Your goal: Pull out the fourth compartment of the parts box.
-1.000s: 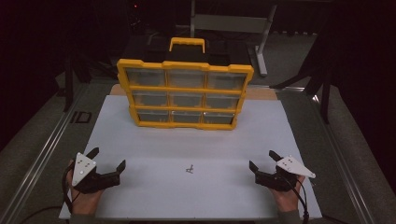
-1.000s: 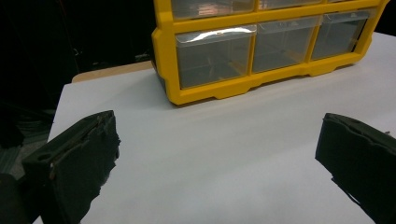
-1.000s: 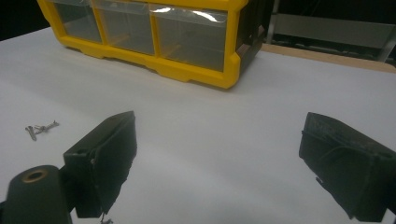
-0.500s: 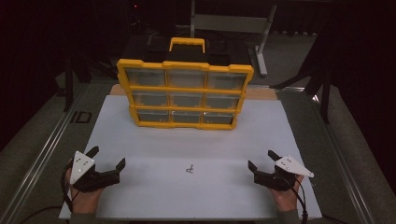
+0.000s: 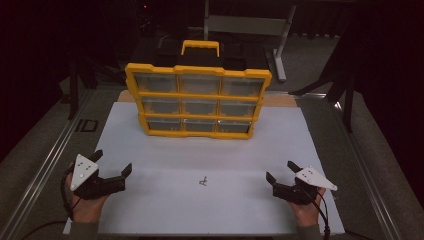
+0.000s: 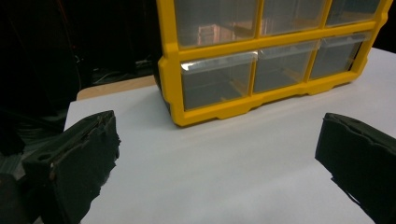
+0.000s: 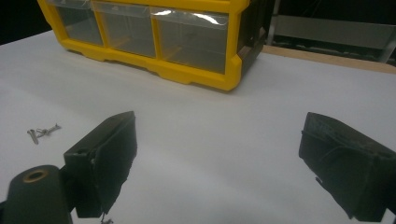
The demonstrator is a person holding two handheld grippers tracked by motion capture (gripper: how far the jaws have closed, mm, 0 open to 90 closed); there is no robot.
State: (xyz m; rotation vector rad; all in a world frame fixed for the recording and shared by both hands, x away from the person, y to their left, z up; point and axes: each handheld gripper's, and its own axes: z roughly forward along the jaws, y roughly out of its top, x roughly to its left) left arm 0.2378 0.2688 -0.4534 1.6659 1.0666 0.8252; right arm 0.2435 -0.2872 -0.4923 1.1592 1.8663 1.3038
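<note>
A yellow drawer cabinet [image 5: 198,102] stands upright at the far middle of the white bench [image 5: 150,210], its long axis running left to right and its nine clear drawers, in three rows of three, facing the near edge. One yellow carry handle [image 5: 200,46] rises from its top. Near the middle of the bench, well apart from the cabinet, lies a small cluster of metal screws [image 5: 203,181]; their number and heading are too small to tell from above, though the right gripper view shows at least two [image 7: 43,132] lying flat. Two grippers rest at the near corners: the left gripper [image 5: 111,170] at near left, the right gripper [image 5: 281,171] at near right, each in a hand, jaws spread wide and empty, both pointing toward the cabinet.
</note>
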